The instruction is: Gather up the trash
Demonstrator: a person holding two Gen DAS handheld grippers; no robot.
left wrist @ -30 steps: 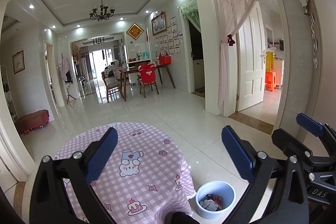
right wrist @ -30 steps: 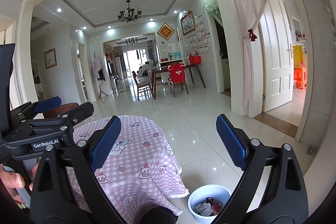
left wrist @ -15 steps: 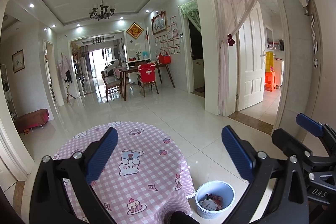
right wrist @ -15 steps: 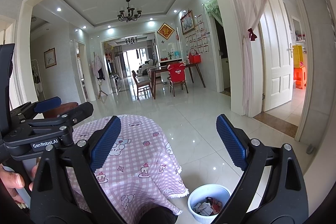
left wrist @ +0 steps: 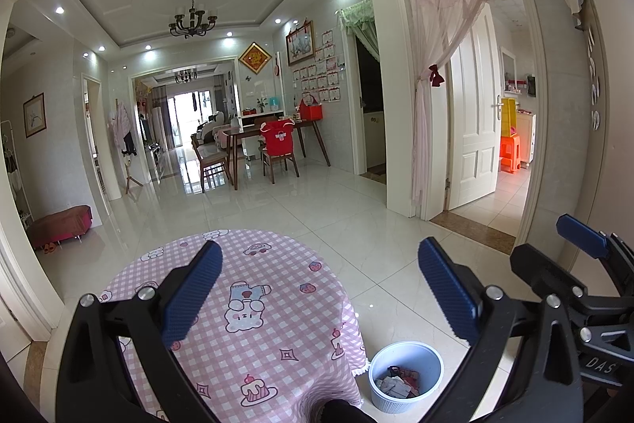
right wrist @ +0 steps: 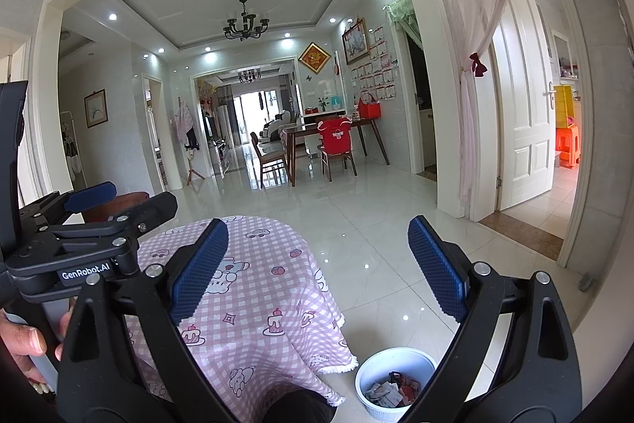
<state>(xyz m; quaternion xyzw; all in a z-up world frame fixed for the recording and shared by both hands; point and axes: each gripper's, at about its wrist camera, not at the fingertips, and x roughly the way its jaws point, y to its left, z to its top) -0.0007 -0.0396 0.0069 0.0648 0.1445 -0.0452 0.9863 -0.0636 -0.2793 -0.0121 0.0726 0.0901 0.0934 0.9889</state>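
Trash is seen as crumpled paper scraps and red wrappers lying in a white ribbed bin on the tiled floor. The bin is placed just beside the hanging edge of a pink checked cloth, to its right in both views. The cloth is printed with bears, cakes and strawberries and is draped over a round tabletop; nothing is seen lying on it.

The left tool is held above the tabletop with its blue ribbed pads spread wide apart, and nothing is gripped between them. The right tool is likewise held wide open and empty, with the cloth edge and the bin visible between its fingers. In the right wrist view the left tool's body is seen at the left edge, and a hand is wrapped round its handle. In the left wrist view the right tool's body is seen at the right edge.

Farther off, a dining table with wooden chairs is noted, one chair covered in red. A chandelier is hung from the ceiling. At the right, a white door is stood open behind a pink curtain tied back with a dark red bow.
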